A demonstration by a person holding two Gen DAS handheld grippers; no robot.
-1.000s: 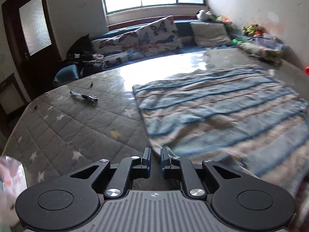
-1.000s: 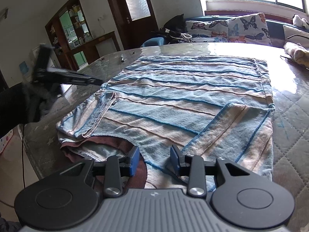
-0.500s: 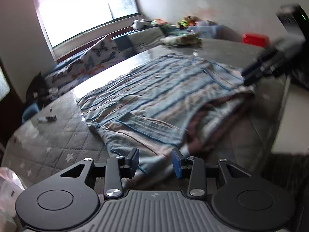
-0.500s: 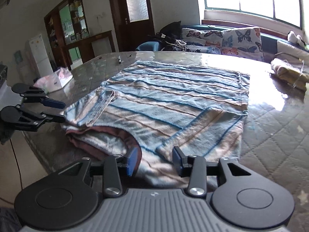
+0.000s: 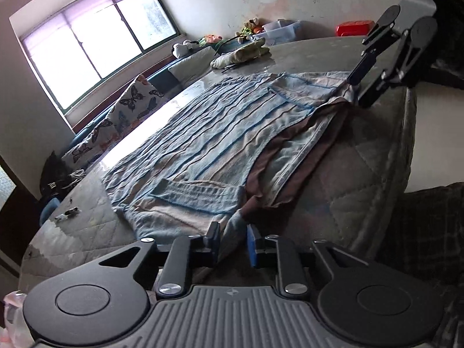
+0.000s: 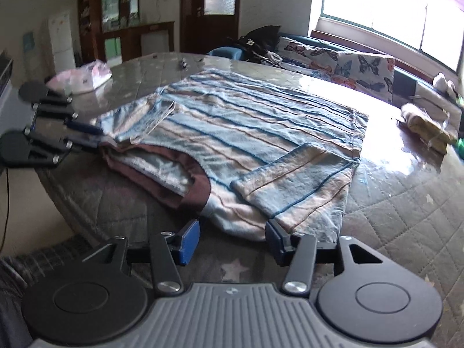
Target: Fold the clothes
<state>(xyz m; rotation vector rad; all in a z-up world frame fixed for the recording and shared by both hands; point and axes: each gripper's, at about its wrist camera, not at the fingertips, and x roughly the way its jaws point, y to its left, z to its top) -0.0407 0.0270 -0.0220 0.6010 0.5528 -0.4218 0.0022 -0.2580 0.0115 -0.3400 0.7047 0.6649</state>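
Note:
A blue, beige-striped shirt (image 5: 208,133) with a brown collar (image 5: 290,145) lies flat on the quilted table, both sleeves folded inward. It also shows in the right wrist view (image 6: 246,133). My left gripper (image 5: 232,240) is open, its jaws on either side of the shirt's near shoulder corner. My right gripper (image 6: 232,239) is open wide at the other shoulder edge, just short of the cloth. Each gripper shows in the other's view, the right gripper (image 5: 374,66) and the left gripper (image 6: 72,133), both at the shirt's collar end.
The quilted table's edge (image 5: 385,150) drops off right by the collar end. A folded yellowish cloth (image 6: 426,124) lies at the far side. A pink bag (image 6: 84,76) and a small pen-like item (image 5: 68,213) lie on the table. Butterfly cushions (image 6: 342,63) line the window bench.
My left gripper has opened, swung round to the collar end and come up to the shirt's shoulder corner. My right gripper has opened wider and pulled back slightly.

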